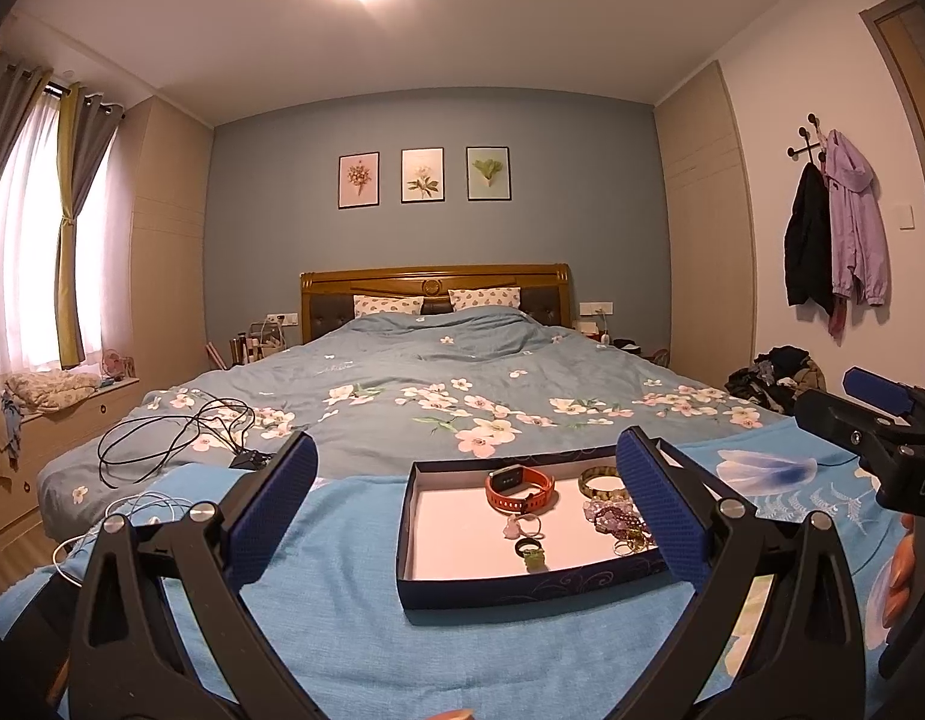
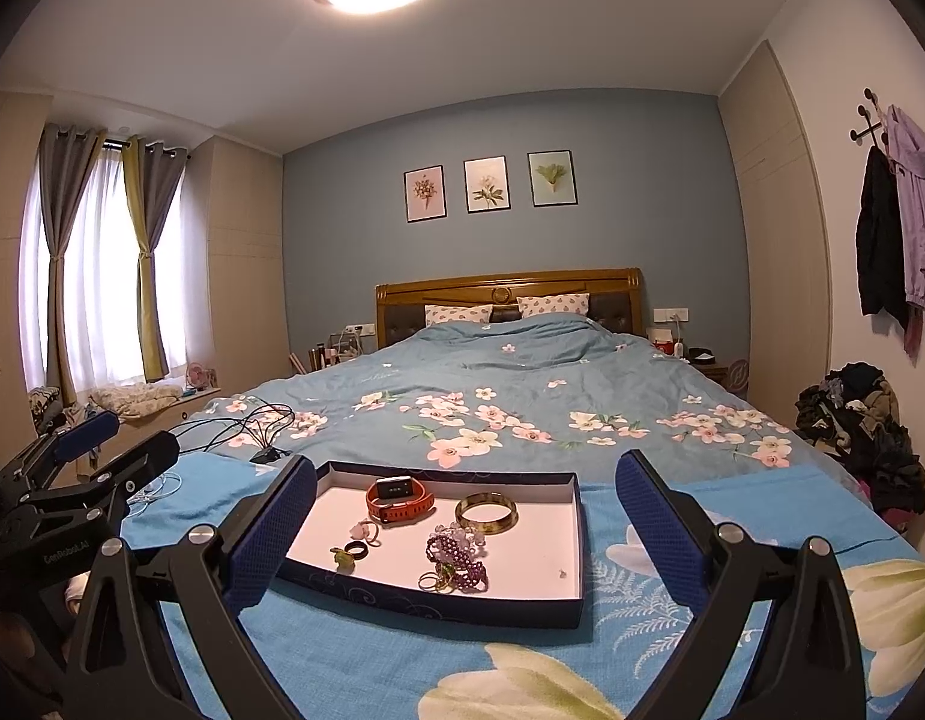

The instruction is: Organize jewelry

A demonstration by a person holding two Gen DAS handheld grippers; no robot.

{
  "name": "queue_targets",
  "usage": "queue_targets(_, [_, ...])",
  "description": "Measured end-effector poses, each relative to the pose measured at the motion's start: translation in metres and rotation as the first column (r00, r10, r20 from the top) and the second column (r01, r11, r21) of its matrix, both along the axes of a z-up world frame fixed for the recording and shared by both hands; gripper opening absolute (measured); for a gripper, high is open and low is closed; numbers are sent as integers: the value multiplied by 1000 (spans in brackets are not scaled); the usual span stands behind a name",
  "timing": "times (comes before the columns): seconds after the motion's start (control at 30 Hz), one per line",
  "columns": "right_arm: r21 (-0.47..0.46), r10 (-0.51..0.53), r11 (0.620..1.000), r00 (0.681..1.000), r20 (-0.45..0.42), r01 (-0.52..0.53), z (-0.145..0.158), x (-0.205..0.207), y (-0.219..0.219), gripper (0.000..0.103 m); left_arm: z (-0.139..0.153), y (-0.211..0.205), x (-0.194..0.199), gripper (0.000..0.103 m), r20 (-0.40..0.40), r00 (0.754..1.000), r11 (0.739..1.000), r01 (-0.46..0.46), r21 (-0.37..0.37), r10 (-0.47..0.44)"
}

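A shallow dark-blue tray (image 2: 438, 603) with a white floor lies on a light-blue flowered cloth (image 2: 366, 660) spread over the near end of the bed (image 2: 522, 378). All the jewelry sits inside it.

An orange-strapped smartwatch (image 2: 399, 498) rests toward the tray's far side. Just to its right lies a golden-brown bangle (image 2: 486, 513), flat on the white floor. Nearer the camera, a heap of purple beads (image 2: 459, 558) lies in the middle of the tray, with a few thin gold rings (image 2: 435, 582) touching its near edge. To the left of the beads are a dark ring (image 2: 357, 549) and a small green piece (image 2: 342, 558), close together, and a pale pink ring (image 2: 365, 531) sits between them and the watch. A tiny speck lies alone near the tray's right wall; what it is cannot be told.

The right tongs (image 2: 462, 540) hover above the near edge of the tray with the jaws spread wide, one blue pad on either side of it, gripping nothing. The left tongs (image 1: 465, 519) are likewise wide open and empty, held over the cloth to the left of the tray, so that the right-hand pad hides part of the beads in that view.

On the quilt to the far left of the tray, a tangle of black cable (image 1: 174, 438) lies loose, and white cable (image 1: 132, 510) trails over the cloth's left edge. Dark clothes (image 2: 858, 420) are piled on the floor at the right of the bed.
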State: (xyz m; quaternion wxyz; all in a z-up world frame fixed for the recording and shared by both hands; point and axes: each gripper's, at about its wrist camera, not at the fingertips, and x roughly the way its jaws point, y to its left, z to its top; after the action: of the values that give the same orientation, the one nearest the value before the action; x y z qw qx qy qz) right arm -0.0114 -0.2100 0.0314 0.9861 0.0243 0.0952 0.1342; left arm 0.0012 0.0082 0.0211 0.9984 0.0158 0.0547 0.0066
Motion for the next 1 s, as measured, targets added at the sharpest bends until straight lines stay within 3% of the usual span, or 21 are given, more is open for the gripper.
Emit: queue_targets(1.0, [-8,-4,1000,1000,-8,4,0,2,2,96,-3,3,1,98,-17,1000,1000,2,-12,-2])
